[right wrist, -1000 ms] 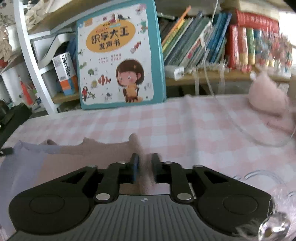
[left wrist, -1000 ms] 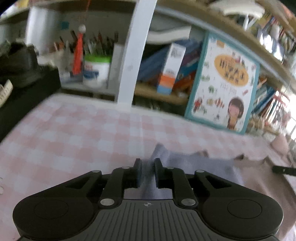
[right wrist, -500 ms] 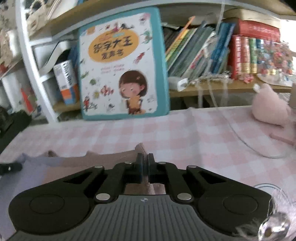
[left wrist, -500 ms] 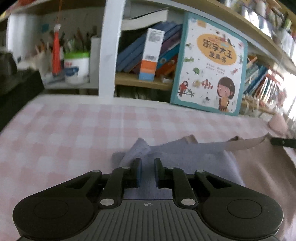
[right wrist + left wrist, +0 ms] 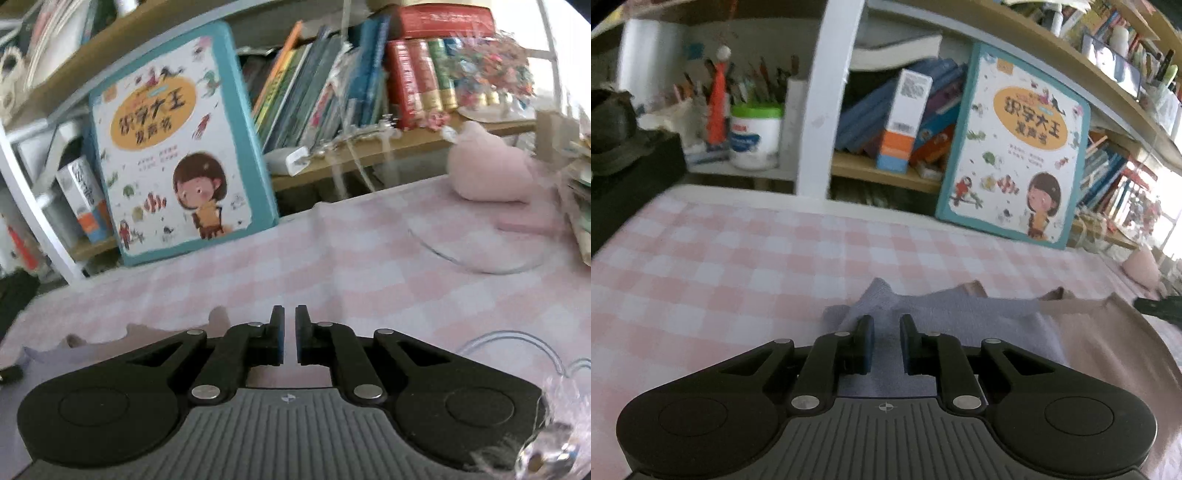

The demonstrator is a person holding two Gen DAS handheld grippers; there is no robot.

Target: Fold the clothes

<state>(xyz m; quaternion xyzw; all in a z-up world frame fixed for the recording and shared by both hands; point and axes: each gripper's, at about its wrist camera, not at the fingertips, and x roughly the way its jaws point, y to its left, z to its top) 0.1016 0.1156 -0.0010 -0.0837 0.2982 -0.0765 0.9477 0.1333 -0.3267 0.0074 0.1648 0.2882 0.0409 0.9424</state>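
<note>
Cloth first, far left of the action: the left gripper (image 5: 885, 325) has its fingers nearly together with the grey corner of the garment (image 5: 960, 317) bunched between them, and the pads look to be pressing on that fabric — a thin pinch, nothing more. The garment lies flat on the pink checked tablecloth (image 5: 738, 266), grey at the left, beige (image 5: 1108, 332) at the right, its far edge running toward the picture book (image 5: 1015, 147) propped against the shelf.

Risk here, as I read it: that pinch takes only a small tuft at the corner, so a quick lift or pull could slide the fabric out, or drag the whole piece crooked and spoil the fold. One-sided pulling is the other worry, because the far end looks unheld.

Over to the right wrist view: the right gripper (image 5: 290, 328) is closed, only a sliver of gap showing, and nothing is in it. Tablecloth shows through that gap, and the beige edge (image 5: 155, 330) lies off to its left, clear of the pads. If it missed its corner, it must open and reach again — a lift now would raise the left end alone. The pink plush (image 5: 484, 173) sits well apart at far right
</note>
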